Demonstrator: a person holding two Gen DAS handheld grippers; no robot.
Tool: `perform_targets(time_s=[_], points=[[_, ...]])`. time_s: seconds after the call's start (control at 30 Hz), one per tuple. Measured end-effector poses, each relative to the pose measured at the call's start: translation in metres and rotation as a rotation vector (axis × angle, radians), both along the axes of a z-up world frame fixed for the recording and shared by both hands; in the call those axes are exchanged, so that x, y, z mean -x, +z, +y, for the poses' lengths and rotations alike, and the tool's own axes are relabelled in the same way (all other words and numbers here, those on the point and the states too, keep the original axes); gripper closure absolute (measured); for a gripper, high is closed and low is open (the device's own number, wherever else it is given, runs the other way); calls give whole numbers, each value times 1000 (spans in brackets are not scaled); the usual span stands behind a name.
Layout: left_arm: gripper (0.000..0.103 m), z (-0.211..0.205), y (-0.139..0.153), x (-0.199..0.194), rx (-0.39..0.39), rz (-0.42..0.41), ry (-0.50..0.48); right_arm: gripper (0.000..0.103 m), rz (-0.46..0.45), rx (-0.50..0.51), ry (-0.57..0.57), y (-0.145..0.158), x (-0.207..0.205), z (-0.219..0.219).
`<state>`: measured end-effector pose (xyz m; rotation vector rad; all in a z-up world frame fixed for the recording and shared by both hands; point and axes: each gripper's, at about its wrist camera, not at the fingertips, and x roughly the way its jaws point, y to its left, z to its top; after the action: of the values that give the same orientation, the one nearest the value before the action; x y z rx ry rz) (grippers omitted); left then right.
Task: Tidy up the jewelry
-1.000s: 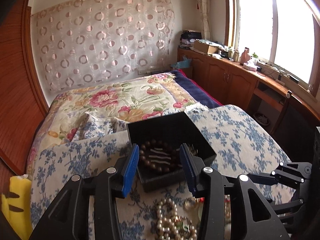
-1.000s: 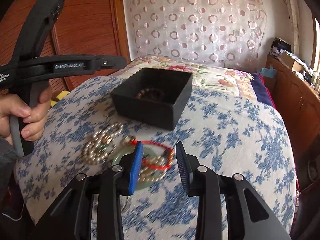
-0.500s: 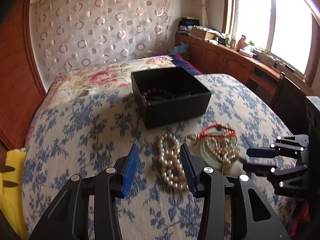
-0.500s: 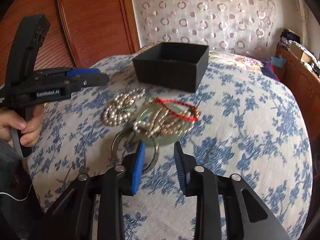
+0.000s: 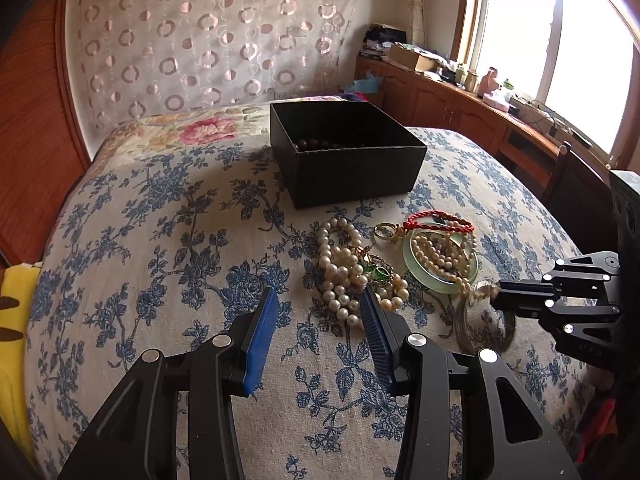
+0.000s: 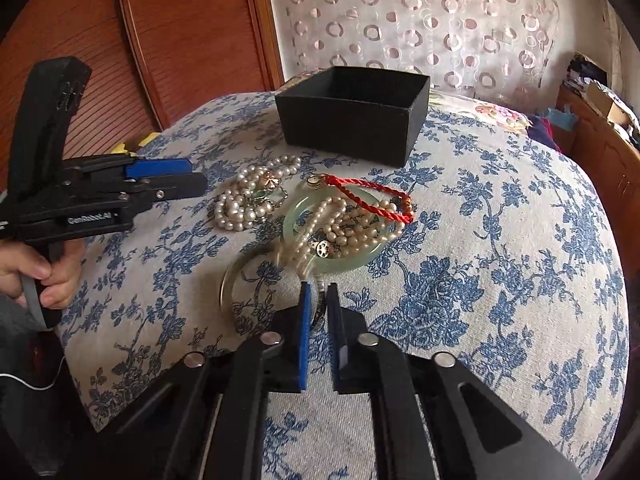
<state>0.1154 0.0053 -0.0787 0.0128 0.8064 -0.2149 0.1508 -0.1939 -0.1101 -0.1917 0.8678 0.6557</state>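
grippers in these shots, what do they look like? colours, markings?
Both matte black linkage frames with silver pivot pins and ribbed blue pads: left gripper, right gripper. Left gripper's side reads "GenRobot.AI" in white. A grey sleeve shows at the hand.

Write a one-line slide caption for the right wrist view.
Right gripper shut on a silver bangle beside a jade bangle, pearls and black box.

Setting: a home bedroom.
Bed (image 5: 160,208) under floral covers, patterned curtain (image 5: 208,40) behind, wooden cabinets (image 5: 452,108) beneath a sunlit window (image 5: 560,28), clutter along the sill.
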Motion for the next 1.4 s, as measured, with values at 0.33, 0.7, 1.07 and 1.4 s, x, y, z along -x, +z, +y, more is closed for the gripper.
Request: perform_targets(time_s=[0.33, 0.7, 1.07, 1.4], points=[[62, -17, 1, 2, -8, -5, -41, 97, -66, 55, -46, 14, 13, -25], [62, -60, 4, -25, -60, -18, -140, 97, -84, 62, -124, 13, 4, -52], [62, -94, 2, -54, -34, 20, -235, 97, -79, 49, -144, 11, 3, -65], [62, -92, -1, -73, 36, 72, -156, 97, -73, 41, -152, 9, 3, -69]])
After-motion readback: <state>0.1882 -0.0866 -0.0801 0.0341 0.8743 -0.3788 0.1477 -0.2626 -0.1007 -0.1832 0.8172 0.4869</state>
